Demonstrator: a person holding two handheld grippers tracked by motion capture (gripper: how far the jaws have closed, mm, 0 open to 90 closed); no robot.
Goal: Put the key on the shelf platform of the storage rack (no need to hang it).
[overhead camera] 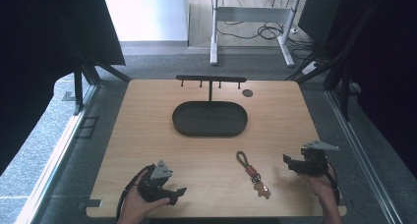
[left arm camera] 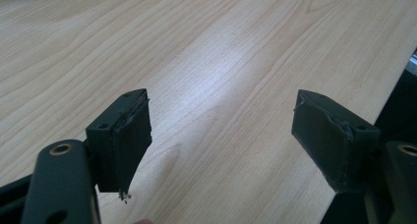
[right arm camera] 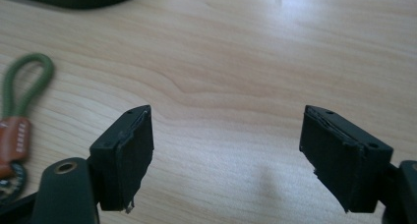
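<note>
A keychain [overhead camera: 253,174] with a green cord loop, a brown leather band and a small charm lies flat on the wooden table [overhead camera: 147,135], front centre-right. In the right gripper view its green loop [right arm camera: 24,84] lies at the far left. My right gripper [overhead camera: 286,161] rests at the front right, open, jaws pointing left toward the keychain, a short way off. My left gripper [overhead camera: 181,194] sits at the front left edge, open, nothing between its jaws. Bare wood lies between the left gripper [left arm camera: 221,135] jaws and the right gripper [right arm camera: 226,150] jaws.
A black oval tray [overhead camera: 210,119] stands mid-table with a thin post rising behind it to a T-shaped hook bar [overhead camera: 211,79]. A small dark disc [overhead camera: 247,93] lies at the back right. Black frame struts flank the table on both sides.
</note>
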